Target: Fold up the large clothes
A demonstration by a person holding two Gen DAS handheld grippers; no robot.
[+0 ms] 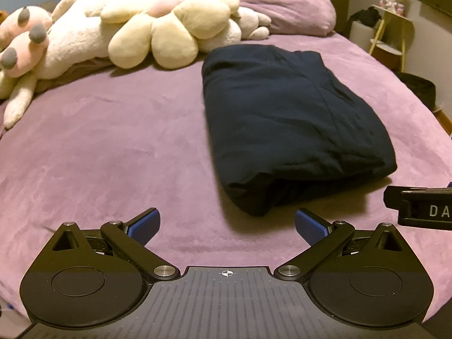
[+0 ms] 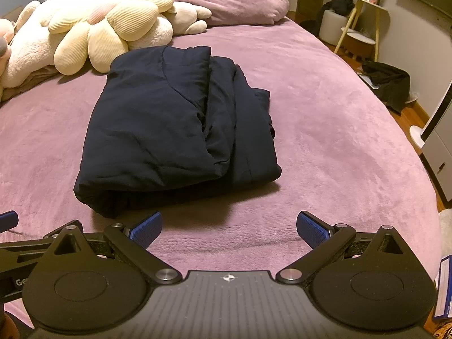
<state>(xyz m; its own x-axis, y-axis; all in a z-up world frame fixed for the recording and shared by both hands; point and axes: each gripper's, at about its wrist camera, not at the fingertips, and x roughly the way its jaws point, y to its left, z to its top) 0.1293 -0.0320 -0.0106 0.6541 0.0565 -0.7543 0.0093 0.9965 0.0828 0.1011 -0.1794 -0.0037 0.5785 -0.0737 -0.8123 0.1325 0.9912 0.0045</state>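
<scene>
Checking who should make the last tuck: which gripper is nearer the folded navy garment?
Roughly even, left marginally. The left gripper hovers open just short of the garment's near corner, garment ahead-right. The right gripper hovers open slightly farther back, garment ahead-left.

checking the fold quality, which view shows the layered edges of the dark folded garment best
The right wrist view: the dark folded garment sits near centre, with its stacked layers stepping down along the right side. The left wrist view shows the garment too, but mainly its smooth top and rounded near fold, so the layering is hidden.
</scene>
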